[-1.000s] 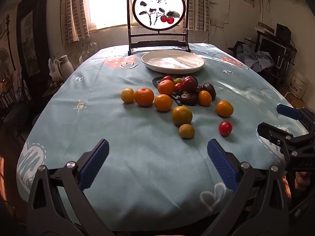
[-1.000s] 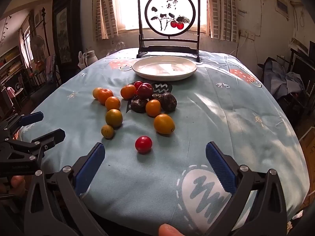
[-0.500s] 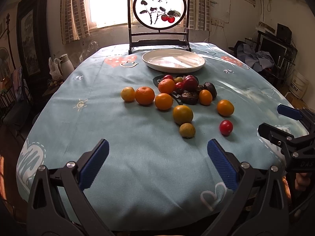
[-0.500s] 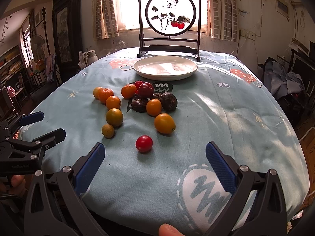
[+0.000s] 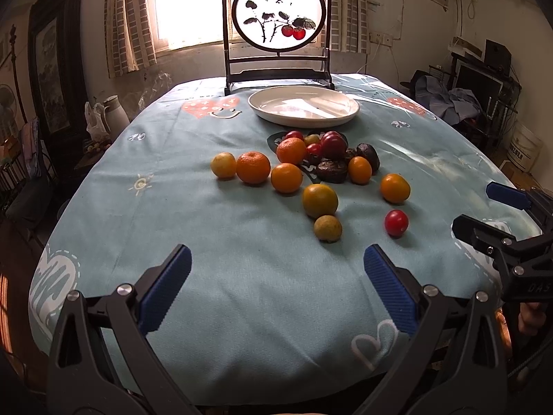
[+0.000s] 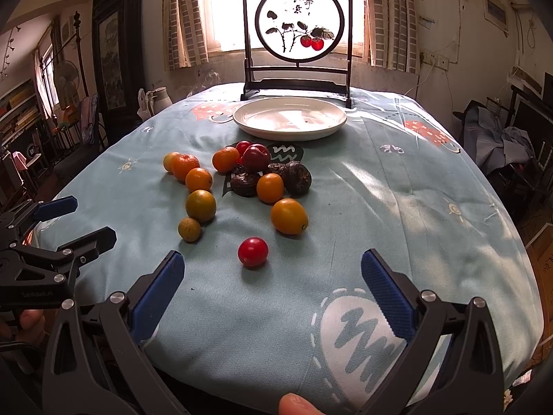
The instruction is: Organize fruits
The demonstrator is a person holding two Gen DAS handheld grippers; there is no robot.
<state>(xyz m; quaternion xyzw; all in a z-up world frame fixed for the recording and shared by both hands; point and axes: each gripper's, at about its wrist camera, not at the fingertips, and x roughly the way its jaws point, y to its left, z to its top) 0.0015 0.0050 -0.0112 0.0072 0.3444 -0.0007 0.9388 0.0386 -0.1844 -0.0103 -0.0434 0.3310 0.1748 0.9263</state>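
Fruit covered my bench (image 5: 193, 242): eight orange or yellowish citrus, three dark wrinkled fruits, one white plate (image 5: 303, 105); left tongs (image 5: 276, 283) and right tongs (image 6: 271, 285) gaped wide, empty.

A plate (image 5: 304, 110) sits on the table (image 5: 214, 263), far back, just in front of a standing screen (image 5: 278, 24). A bunch of fruit (image 5: 311, 159) lies in the middle, nearer than the plate. One tomato (image 6: 253, 251) lies alone, closest of all. Nearby, a small round fruit (image 6: 189, 229) lies to its left. A jug (image 5: 115, 110) stands off the table, to the left.
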